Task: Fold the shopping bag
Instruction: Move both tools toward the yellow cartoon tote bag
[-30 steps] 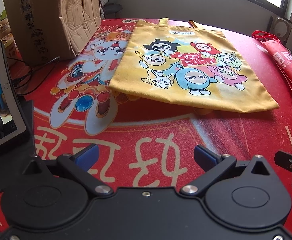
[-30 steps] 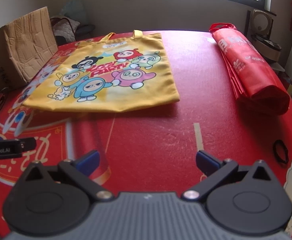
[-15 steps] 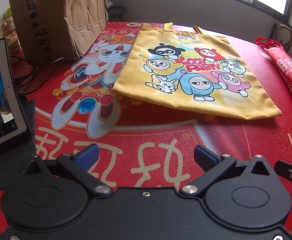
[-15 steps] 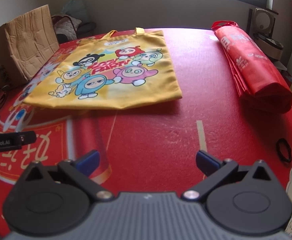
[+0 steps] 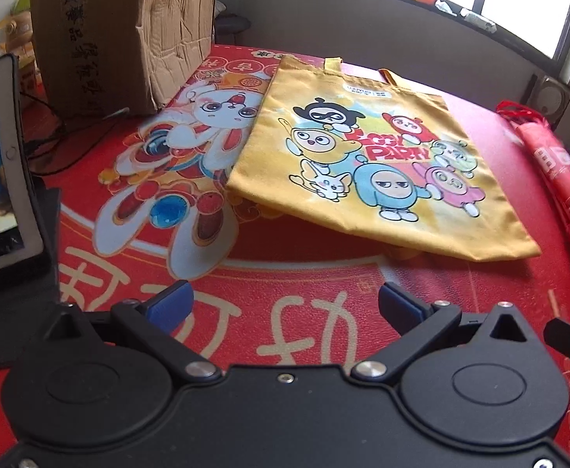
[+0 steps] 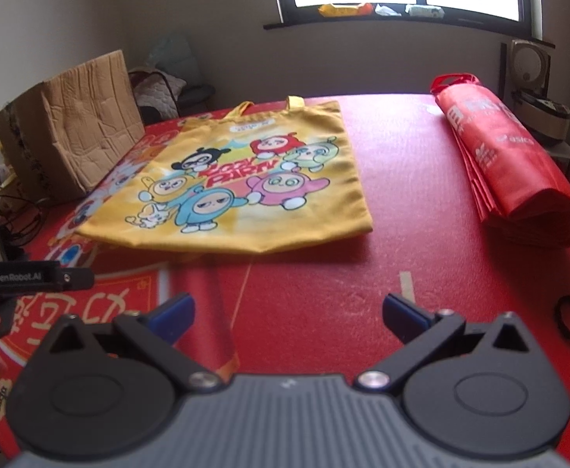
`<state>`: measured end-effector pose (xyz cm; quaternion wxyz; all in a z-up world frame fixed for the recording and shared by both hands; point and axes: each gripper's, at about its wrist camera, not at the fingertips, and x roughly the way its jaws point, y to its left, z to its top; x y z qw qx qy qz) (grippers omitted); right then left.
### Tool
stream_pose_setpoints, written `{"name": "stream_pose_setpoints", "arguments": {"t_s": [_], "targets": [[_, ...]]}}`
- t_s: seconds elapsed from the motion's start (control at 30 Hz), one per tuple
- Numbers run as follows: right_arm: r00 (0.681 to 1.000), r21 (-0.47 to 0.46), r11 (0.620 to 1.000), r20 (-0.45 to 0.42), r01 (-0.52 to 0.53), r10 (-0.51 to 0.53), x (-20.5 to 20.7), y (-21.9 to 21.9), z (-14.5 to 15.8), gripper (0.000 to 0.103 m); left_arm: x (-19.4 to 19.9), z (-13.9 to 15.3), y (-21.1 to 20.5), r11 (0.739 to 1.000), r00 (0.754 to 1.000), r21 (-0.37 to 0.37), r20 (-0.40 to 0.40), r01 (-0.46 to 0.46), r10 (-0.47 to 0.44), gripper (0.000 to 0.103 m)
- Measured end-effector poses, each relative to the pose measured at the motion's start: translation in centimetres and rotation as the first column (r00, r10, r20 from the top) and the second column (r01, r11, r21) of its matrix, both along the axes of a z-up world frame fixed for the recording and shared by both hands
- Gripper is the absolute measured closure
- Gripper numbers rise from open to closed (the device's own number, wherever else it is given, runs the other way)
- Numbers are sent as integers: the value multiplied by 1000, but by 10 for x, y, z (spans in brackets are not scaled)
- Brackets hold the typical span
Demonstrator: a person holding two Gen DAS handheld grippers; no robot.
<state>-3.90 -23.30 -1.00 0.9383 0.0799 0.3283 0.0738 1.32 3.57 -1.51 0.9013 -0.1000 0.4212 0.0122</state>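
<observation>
Yellow shopping bag [image 5: 378,163] lies spread flat on the red table mat [image 5: 308,273], cartoon print up, handles away from me; I see no fold in it, though its near edge sits a little raised. I judge this the approach to a fold, but a flat bag fits a job about to start as well as one laid out again. From the left: my left gripper [image 5: 283,302] hovers with fingers released and parted, holding nothing, the bag ahead and to the right of its tips; my right gripper [image 6: 287,308] is likewise spread and bare, the bag ahead and to the left of its tips. Any grasp needs fingertips at a bag edge or corner.
</observation>
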Motion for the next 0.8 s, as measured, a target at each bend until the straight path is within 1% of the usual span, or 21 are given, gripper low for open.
{"name": "stream_pose_setpoints", "arguments": {"t_s": [0.03,0.07,0.13,0.2,0.27,0.37,0.47,0.5,0.53,0.63,0.73,0.8], "targets": [[1000,0,1000,8,-19,19,0,0,1,1,2,-2,3,999,1000,-24,-15,-23,22,0],[999,-11,999,5,-36,36,1,1,3,1,3,-2,5,999,999,-32,-22,-38,38,0],[999,-39,998,-7,-41,41,4,3,5,1,5,-1,6,999,999,-24,-10,-36,36,0],[999,-69,997,-19,-43,42,7,5,7,1,6,3,-2,998,1000,62,20,20,-22,0],[999,-98,994,-31,-45,42,10,8,8,1,6,8,-11,984,995,160,44,78,-86,0],[998,-141,989,-50,-48,41,14,11,11,1,5,13,-19,969,994,232,47,86,-100,0],[997,-184,982,-61,-47,36,10,13,7,1,5,11,-20,969,994,228,31,93,-103,0],[998,-187,981,-52,-43,34,9,13,8,1,6,10,-22,965,994,243,32,98,-108,0],[999,-178,983,-37,-37,31,8,12,9,1,6,11,-22,965,993,245,37,96,-108,0],[1000,-139,990,14,-18,21,1,8,12,1,9,12,-20,971,994,224,57,81,-96,0],[999,-96,995,48,26,-22,-6,2,11,0,12,14,-17,977,994,202,76,67,-84,0],[997,-84,995,69,53,-48,-5,0,13,1,14,16,-16,981,993,187,89,57,-75,0]]}}
